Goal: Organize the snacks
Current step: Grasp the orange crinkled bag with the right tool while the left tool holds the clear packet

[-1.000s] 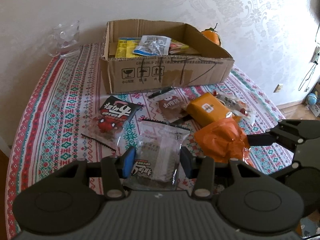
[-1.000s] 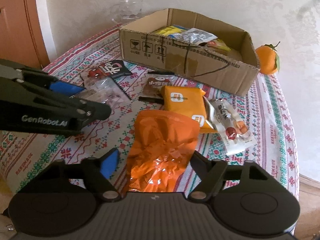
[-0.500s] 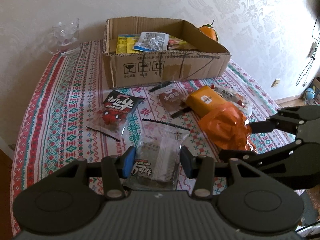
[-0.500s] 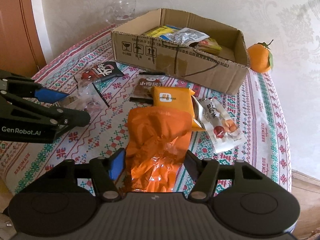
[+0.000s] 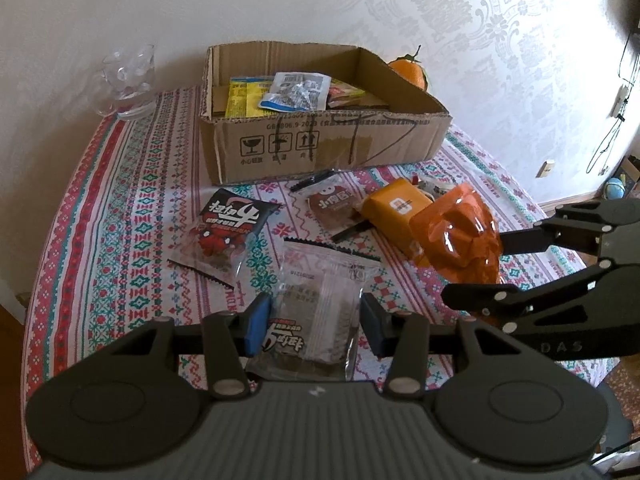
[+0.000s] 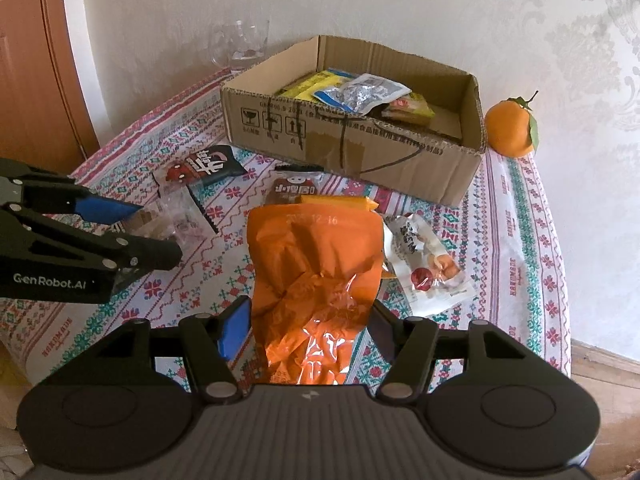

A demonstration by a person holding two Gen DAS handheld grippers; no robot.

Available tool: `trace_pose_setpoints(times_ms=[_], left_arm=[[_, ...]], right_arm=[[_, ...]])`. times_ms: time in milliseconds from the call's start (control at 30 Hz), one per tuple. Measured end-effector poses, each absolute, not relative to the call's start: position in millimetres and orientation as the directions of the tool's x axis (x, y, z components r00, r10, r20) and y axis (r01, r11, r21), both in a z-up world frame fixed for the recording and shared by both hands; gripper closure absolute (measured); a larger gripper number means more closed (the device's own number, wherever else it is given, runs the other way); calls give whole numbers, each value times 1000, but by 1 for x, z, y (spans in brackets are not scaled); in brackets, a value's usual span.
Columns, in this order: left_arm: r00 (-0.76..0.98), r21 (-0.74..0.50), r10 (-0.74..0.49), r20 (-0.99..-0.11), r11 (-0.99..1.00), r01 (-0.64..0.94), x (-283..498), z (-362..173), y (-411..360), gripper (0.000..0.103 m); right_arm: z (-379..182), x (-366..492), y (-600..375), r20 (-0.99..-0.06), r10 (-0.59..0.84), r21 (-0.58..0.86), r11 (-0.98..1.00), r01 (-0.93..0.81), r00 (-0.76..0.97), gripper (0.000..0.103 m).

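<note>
The cardboard box (image 5: pixel 320 148) stands at the back of the table (image 5: pixel 100 240), several packets lying inside it. A glass mug (image 5: pixel 128 80) stands to its left; a tangerine (image 6: pixel 512 128) sits at its right, by the wall. Loose snack packets (image 5: pixel 224 236) lie before the box.

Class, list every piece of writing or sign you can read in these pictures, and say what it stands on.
"GenRobot.AI": side of the left tongs.
"DAS": side of the right tongs.
"小肉包": brown packet.
Fragile, keep-dry and this-way-up signs: cardboard box.
Date on the orange bag, box print line, other packets: too blurred.
</note>
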State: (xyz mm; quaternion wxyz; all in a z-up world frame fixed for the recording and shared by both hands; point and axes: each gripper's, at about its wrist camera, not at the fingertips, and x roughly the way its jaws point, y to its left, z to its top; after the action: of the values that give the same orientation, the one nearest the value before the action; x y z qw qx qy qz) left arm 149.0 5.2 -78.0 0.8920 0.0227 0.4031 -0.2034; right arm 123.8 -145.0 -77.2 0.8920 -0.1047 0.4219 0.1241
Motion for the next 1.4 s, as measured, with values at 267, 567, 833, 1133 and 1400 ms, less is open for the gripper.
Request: trace_pose_setpoints(times_ms=[267, 567, 833, 1133, 1400], left_arm=[[592, -129, -347, -728, 917, 378, 148, -80, 7, 56], [590, -131, -346, -730, 918, 375, 148, -80, 7, 56], [585, -129, -341, -736, 919, 373, 150, -81, 8, 56], [583, -130, -350, -733, 914, 385, 150, -79, 7, 56], [587, -128, -351, -729, 913, 387, 150, -74, 8, 56]], right_arm=[[-87, 126, -146, -788, 129, -81, 948, -308, 603, 36], [-98, 119, -139, -797, 105, -95, 951, -295, 595, 25], [-102, 115, -129, -790, 82, -132, 945, -299, 608, 27], [-95, 116, -133, -786, 106, -112, 945, -309, 609, 38], [-77, 117, -141, -778, 166, -55, 943, -328, 606, 38]])
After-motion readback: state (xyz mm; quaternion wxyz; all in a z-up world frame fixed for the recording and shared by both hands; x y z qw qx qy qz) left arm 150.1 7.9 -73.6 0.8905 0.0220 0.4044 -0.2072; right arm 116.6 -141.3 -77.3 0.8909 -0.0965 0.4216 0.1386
